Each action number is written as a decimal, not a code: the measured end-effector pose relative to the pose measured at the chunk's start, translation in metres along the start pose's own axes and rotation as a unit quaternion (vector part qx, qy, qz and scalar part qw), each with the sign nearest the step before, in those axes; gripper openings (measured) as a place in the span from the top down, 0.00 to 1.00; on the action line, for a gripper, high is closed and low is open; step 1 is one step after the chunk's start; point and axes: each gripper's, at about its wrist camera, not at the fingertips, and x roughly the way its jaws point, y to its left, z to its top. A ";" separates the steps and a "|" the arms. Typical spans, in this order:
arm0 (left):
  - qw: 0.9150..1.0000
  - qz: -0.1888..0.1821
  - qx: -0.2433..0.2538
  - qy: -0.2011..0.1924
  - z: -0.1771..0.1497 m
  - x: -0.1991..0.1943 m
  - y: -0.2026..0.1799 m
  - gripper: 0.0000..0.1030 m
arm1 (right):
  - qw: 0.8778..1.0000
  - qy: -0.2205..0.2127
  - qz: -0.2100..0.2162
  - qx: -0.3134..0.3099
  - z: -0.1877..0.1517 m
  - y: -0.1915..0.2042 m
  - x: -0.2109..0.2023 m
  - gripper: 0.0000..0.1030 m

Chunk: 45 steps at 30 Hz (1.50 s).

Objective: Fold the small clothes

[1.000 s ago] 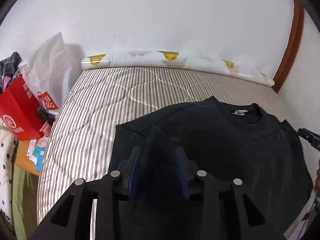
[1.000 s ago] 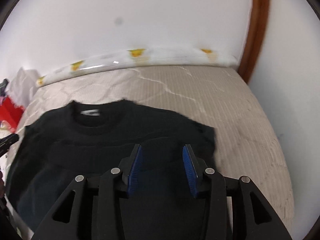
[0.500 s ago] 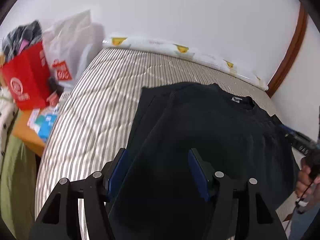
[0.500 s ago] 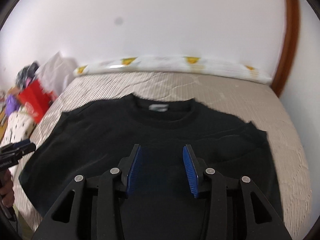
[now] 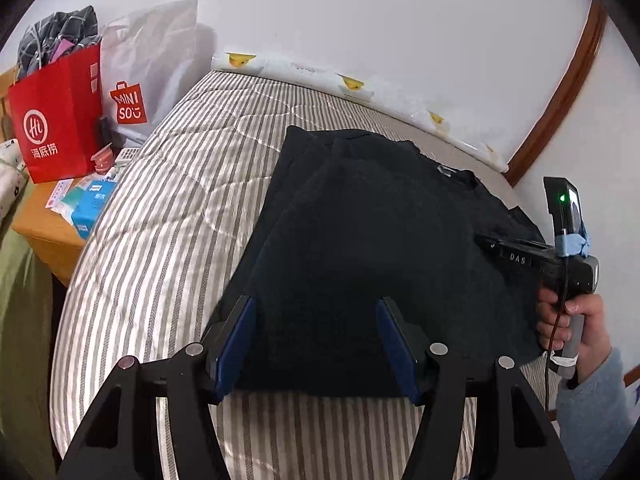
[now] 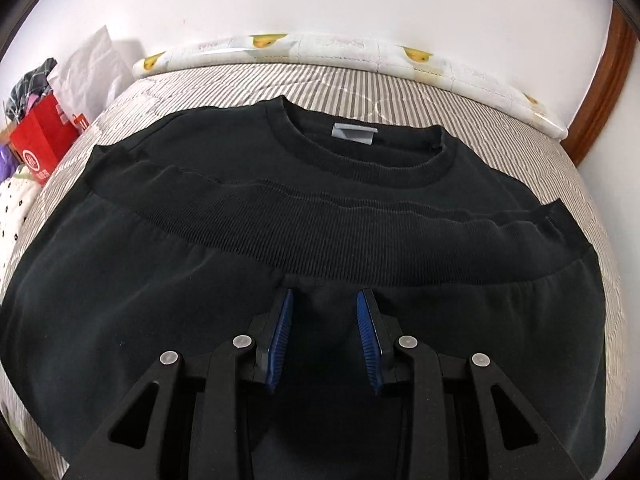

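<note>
Sweater (image 6: 320,216) lies folded, near edge cut off; left tool (image 5: 316,344) wide, right tool (image 6: 324,332) narrow, both empty.

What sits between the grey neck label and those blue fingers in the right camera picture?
Only black sweater: below the label comes the collar rib, then the folded-up ribbed hem, just ahead of the right gripper. The right wrist view shows this.

A black ribbed-hem sweatshirt (image 6: 280,200) lay folded on the striped quilted mattress (image 6: 400,96); the right gripper (image 6: 325,312) hovered above it, jaws parted.
</note>
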 end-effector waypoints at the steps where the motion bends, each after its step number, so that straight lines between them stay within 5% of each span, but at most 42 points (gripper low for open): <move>1: 1.000 -0.006 -0.002 -0.003 -0.003 -0.002 0.001 0.42 | 1.000 -0.004 -0.006 -0.007 -0.005 0.002 -0.004 0.68; 18: 0.995 -0.074 -0.074 0.003 -0.044 -0.013 0.034 0.42 | 0.998 -0.046 -0.014 -0.031 -0.110 0.013 -0.071 0.68; 31: 0.985 -0.107 -0.136 -0.001 -0.045 0.006 0.035 0.39 | 0.997 -0.063 0.017 0.034 -0.134 0.000 -0.083 0.68; 39: 0.985 -0.086 -0.146 -0.007 -0.030 0.021 0.024 0.39 | 0.997 -0.071 -0.020 -0.009 -0.147 0.013 -0.092 0.68; 45: 0.989 -0.019 -0.145 -0.001 -0.020 0.025 0.012 0.54 | 0.997 -0.072 0.032 -0.002 -0.160 -0.009 -0.108 0.68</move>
